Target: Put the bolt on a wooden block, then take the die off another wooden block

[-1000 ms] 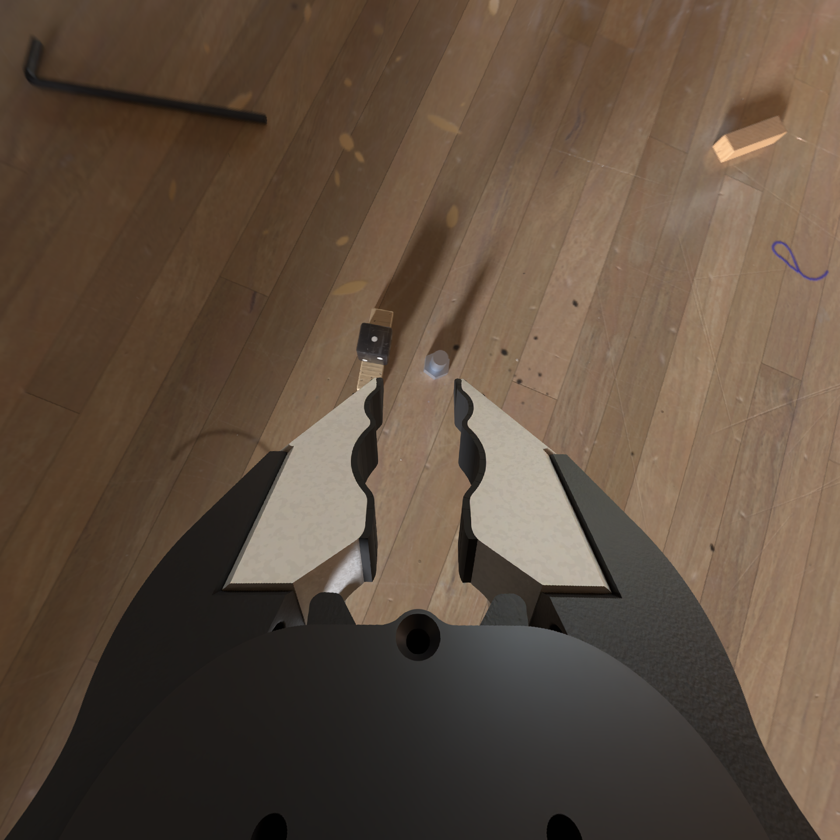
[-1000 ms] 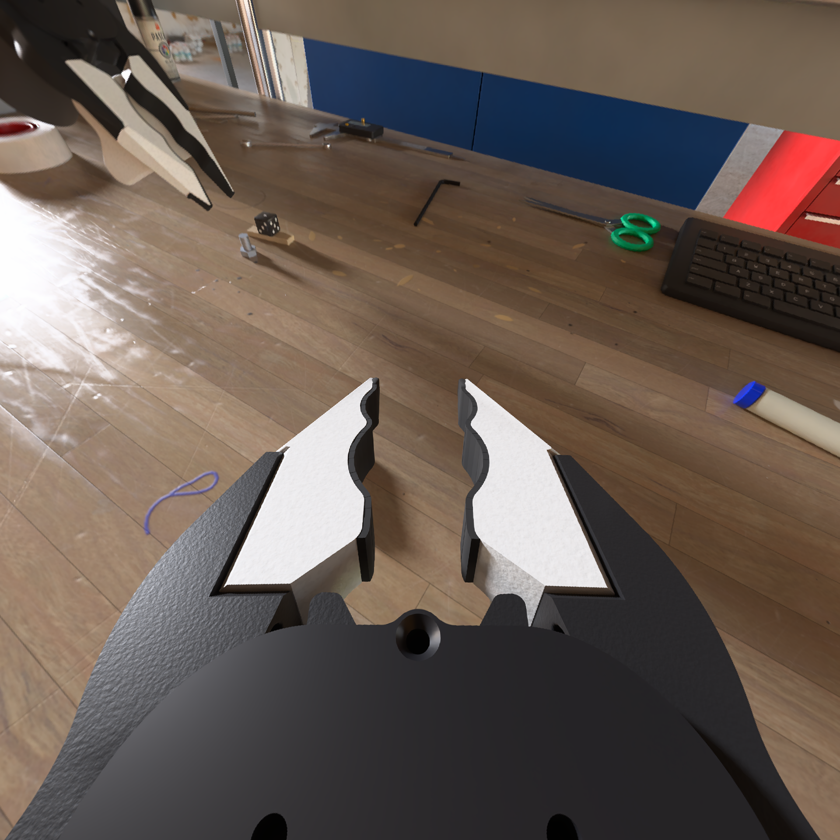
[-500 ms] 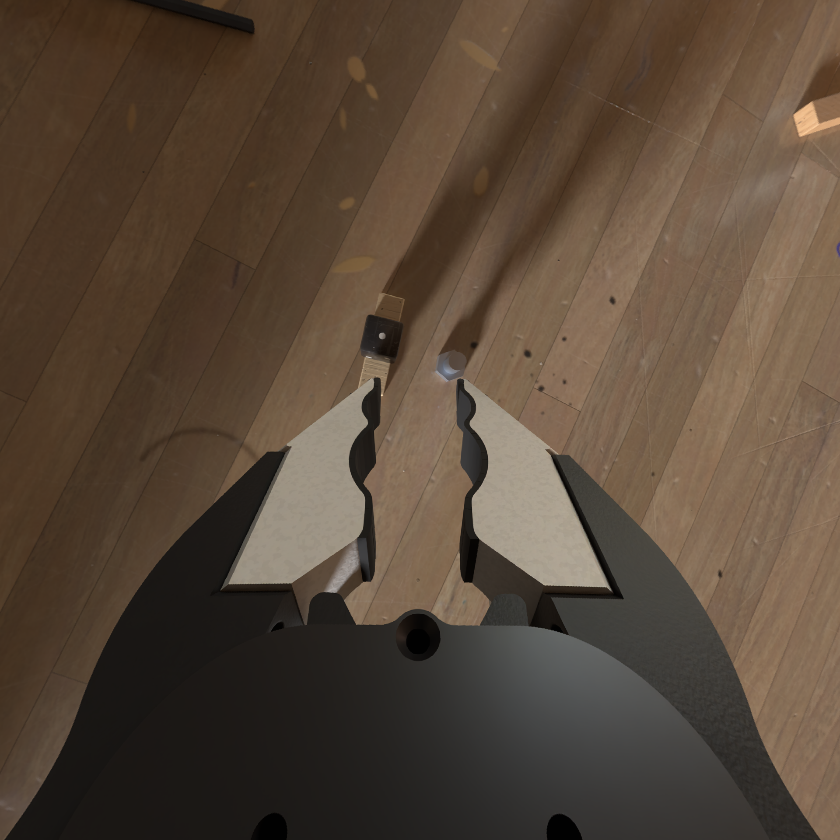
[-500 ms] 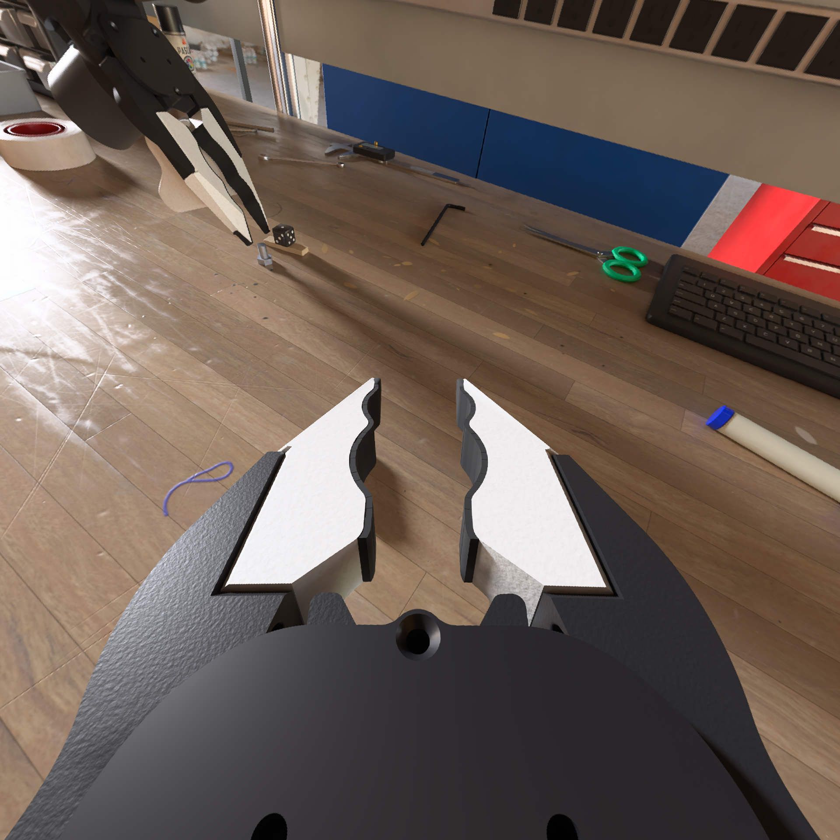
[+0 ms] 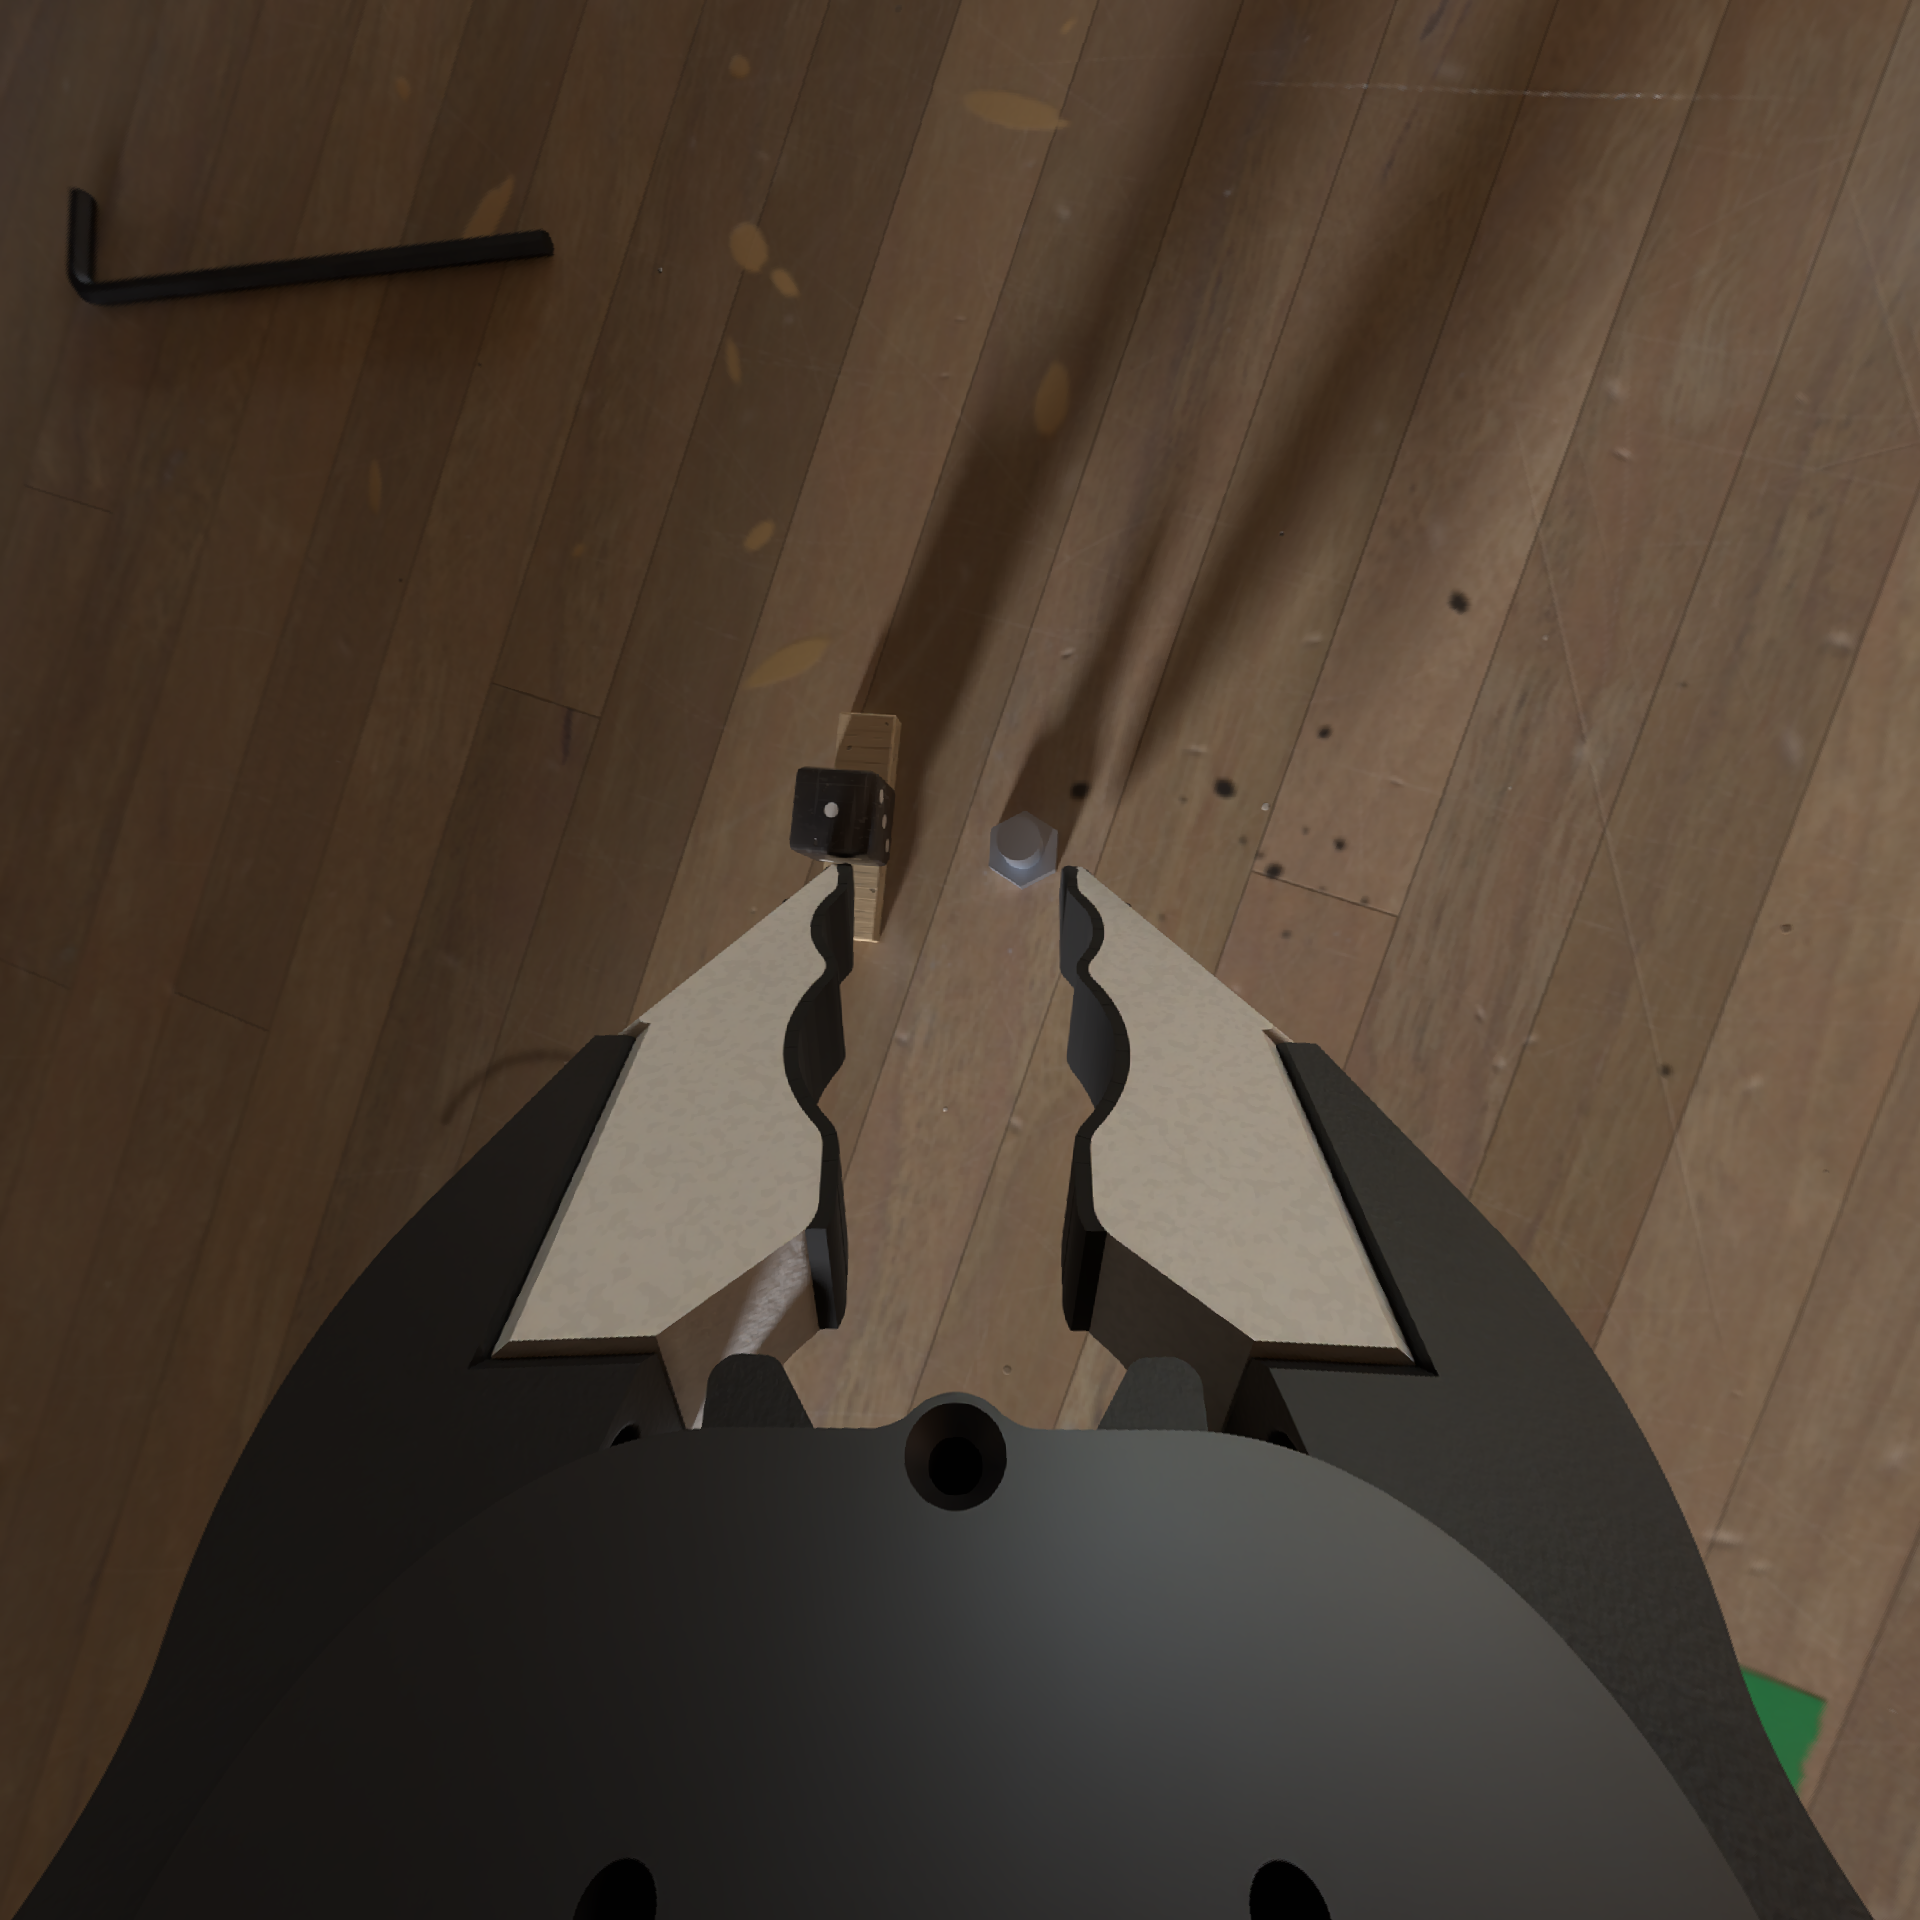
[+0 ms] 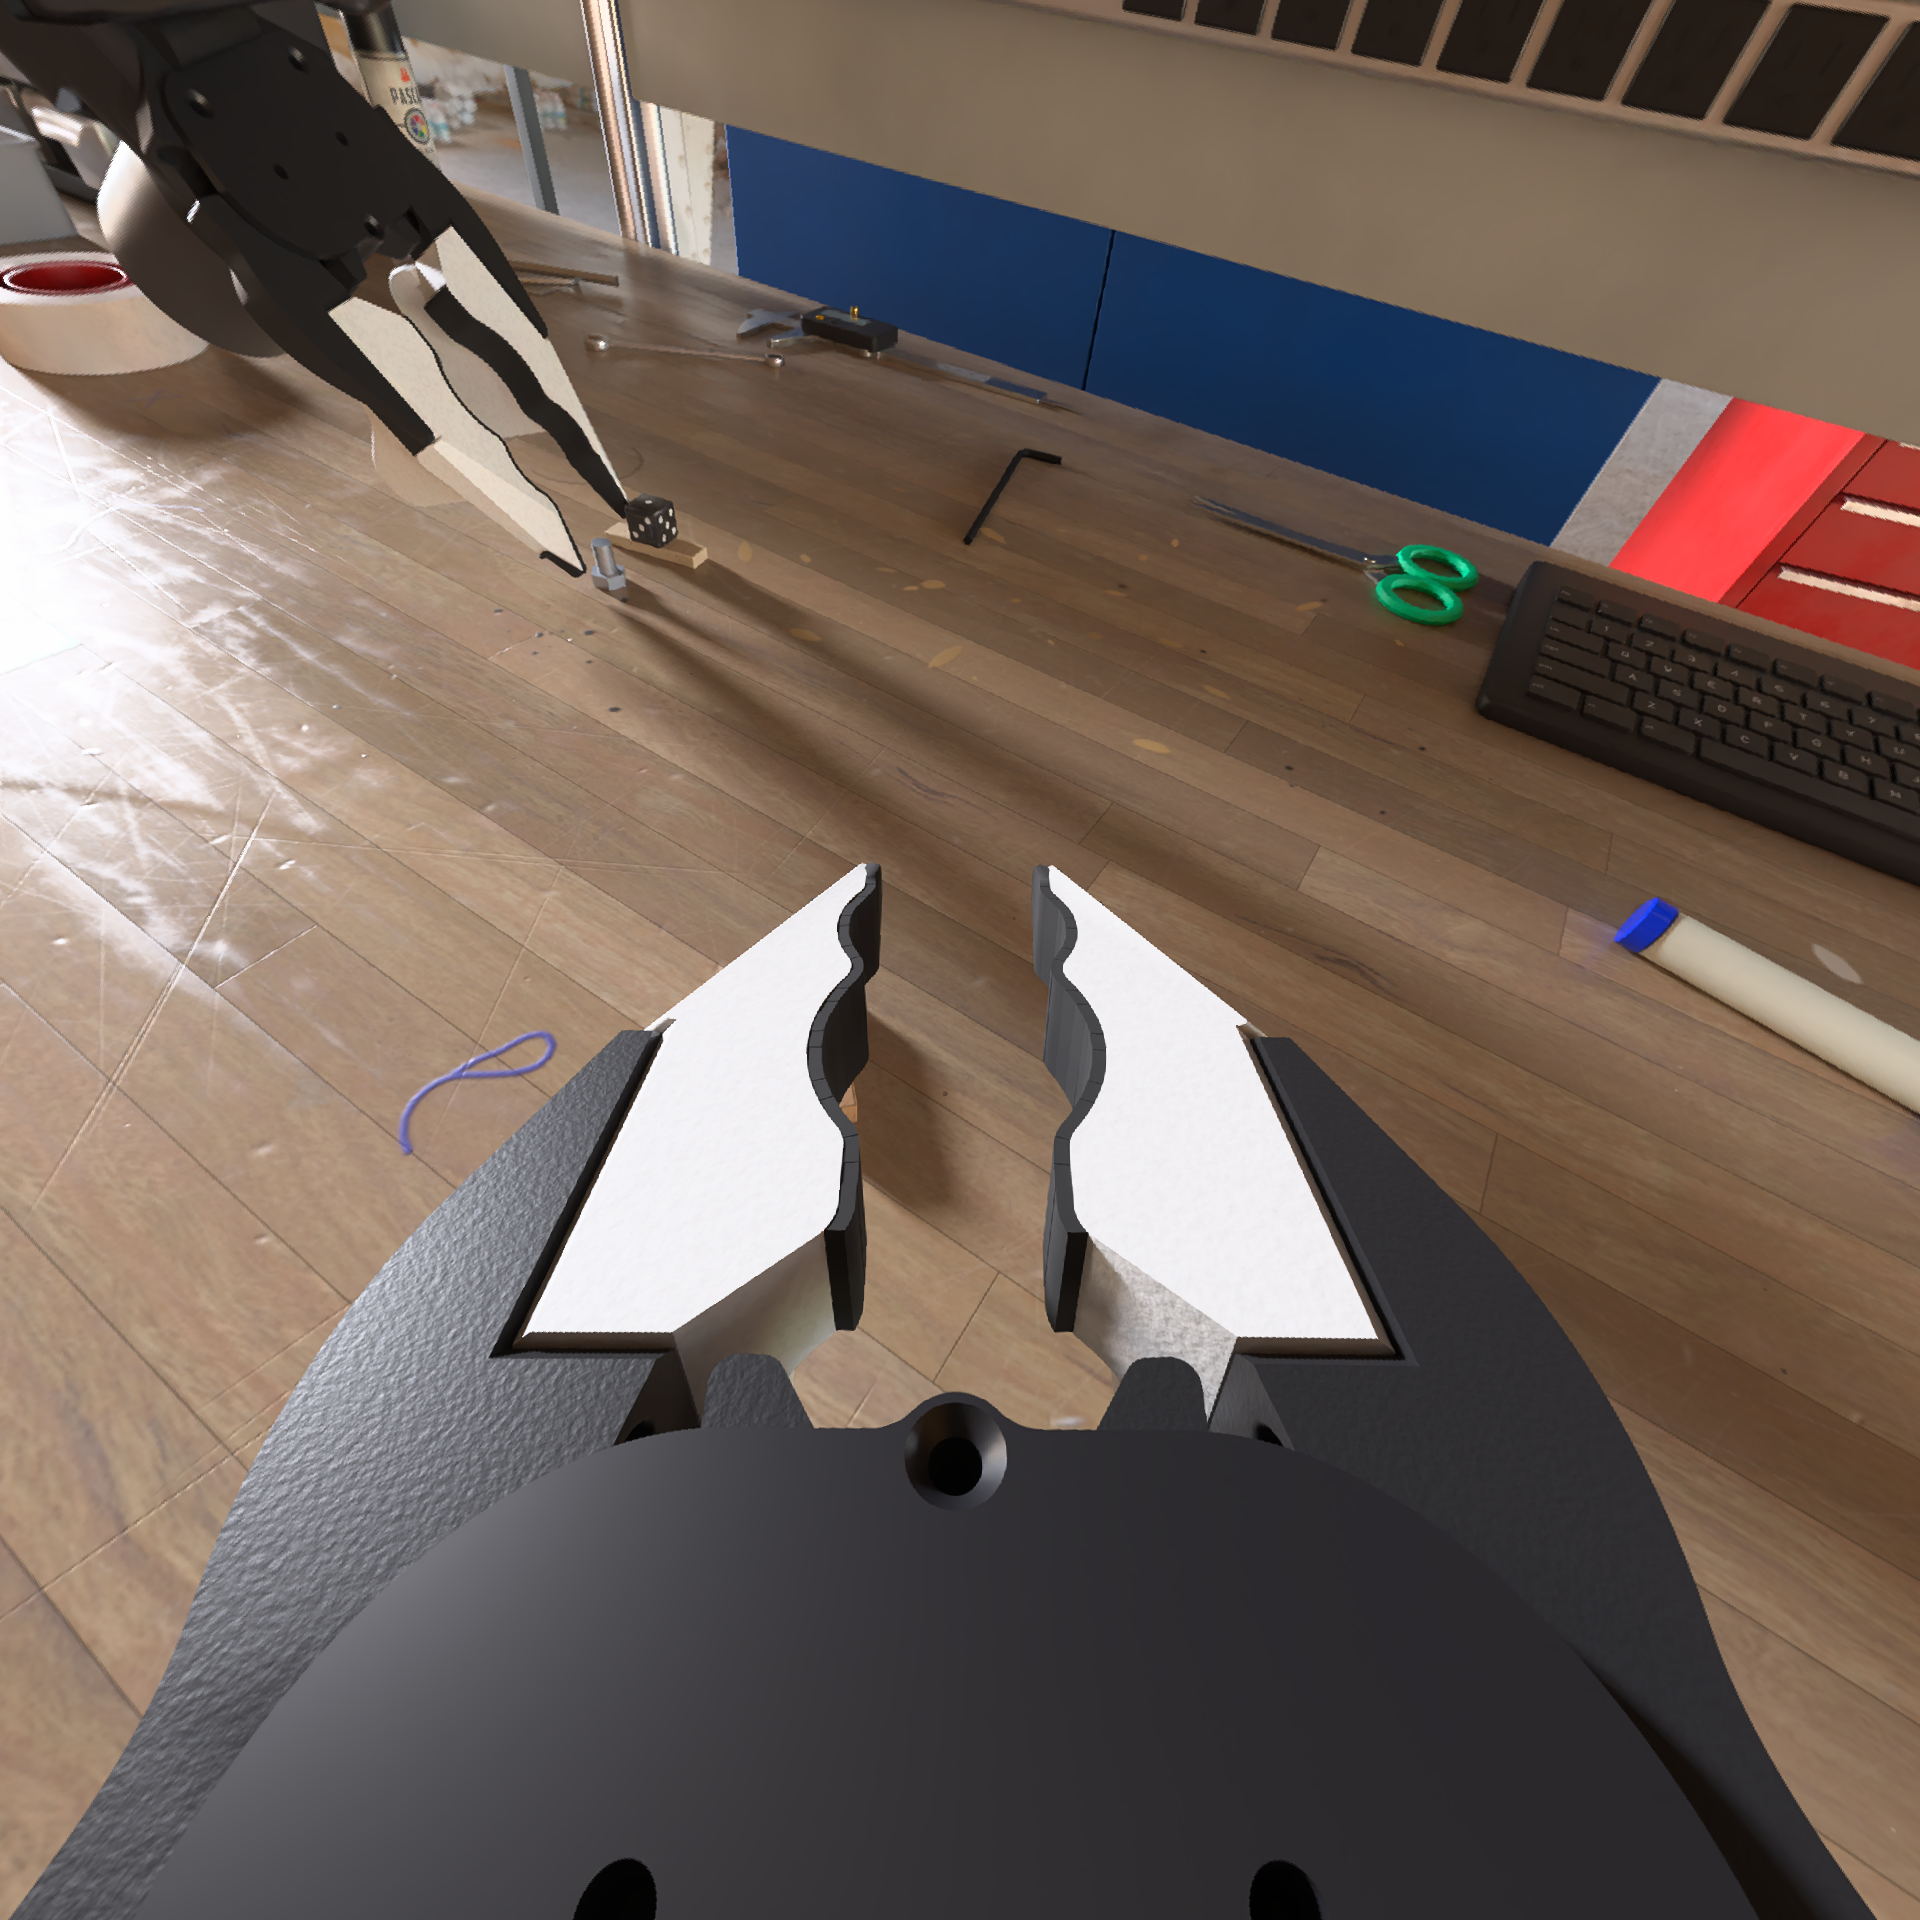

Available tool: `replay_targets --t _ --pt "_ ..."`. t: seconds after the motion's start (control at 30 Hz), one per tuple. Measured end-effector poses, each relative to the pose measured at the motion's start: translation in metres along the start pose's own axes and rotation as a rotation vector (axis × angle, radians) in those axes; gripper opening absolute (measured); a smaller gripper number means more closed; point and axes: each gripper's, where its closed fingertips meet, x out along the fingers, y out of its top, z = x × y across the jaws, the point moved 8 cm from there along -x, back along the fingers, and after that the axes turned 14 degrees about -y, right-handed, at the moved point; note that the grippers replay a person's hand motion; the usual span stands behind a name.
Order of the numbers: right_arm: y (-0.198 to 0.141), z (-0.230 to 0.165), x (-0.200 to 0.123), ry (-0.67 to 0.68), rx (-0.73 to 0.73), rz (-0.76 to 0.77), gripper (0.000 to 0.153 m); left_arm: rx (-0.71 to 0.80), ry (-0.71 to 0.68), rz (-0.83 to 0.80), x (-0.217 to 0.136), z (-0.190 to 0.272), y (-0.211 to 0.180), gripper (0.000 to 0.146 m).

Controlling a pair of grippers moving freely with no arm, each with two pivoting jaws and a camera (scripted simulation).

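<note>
A small grey bolt (image 5: 1023, 850) stands head-down on the wooden table, just beyond and between my left gripper's tips. My left gripper (image 5: 953, 878) is open and empty. A black die (image 5: 842, 826) sits on a thin wooden block (image 5: 868, 746) right at the left fingertip. In the right wrist view the left gripper (image 6: 594, 532) reaches down to the bolt (image 6: 608, 569), die (image 6: 652, 520) and block (image 6: 670, 554). My right gripper (image 6: 956, 878) is open and empty. A sliver of another wooden block (image 6: 850, 1105) shows behind its left finger.
A black hex key (image 5: 301, 265) lies far left. The right wrist view shows a purple string loop (image 6: 478, 1075), green-handled scissors (image 6: 1423, 582), a black keyboard (image 6: 1714, 686), a blue-capped tube (image 6: 1766, 987), a tape roll (image 6: 83, 312) and calipers (image 6: 831, 332) near the back wall.
My left gripper has come down close to the bolt and die, and its view has turned so the hex key shows again. My right gripper has shifted only slightly.
</note>
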Motion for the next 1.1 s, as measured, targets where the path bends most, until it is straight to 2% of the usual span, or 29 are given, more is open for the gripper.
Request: replay_targets --t 0.13,0.37,0.53,0.77,0.97,1.1 --pt "-0.001 0.001 0.0 0.007 0.015 0.001 0.028 -0.024 -0.034 0.008 0.002 -0.001 0.0 0.027" --pt "-0.005 0.002 0.001 0.005 0.018 -0.007 0.026 0.01 -0.065 0.029 0.002 0.002 0.005 0.022" --pt "-0.005 0.001 0.001 0.009 0.016 -0.01 0.025 -0.005 -0.096 -0.014 0.006 0.002 0.007 0.008" --pt "-0.005 0.003 -0.001 0.009 0.027 -0.003 0.025 0.005 -0.095 -0.004 0.003 0.003 0.006 0.008" --pt "-0.006 0.003 0.0 0.008 0.024 -0.007 0.025 0.018 -0.086 0.073 -0.015 -0.002 0.015 0.008" --pt "-0.01 0.009 0.001 -0.012 0.041 -0.008 0.024 0.17 -0.154 0.227 -0.031 0.028 0.05 0.008"
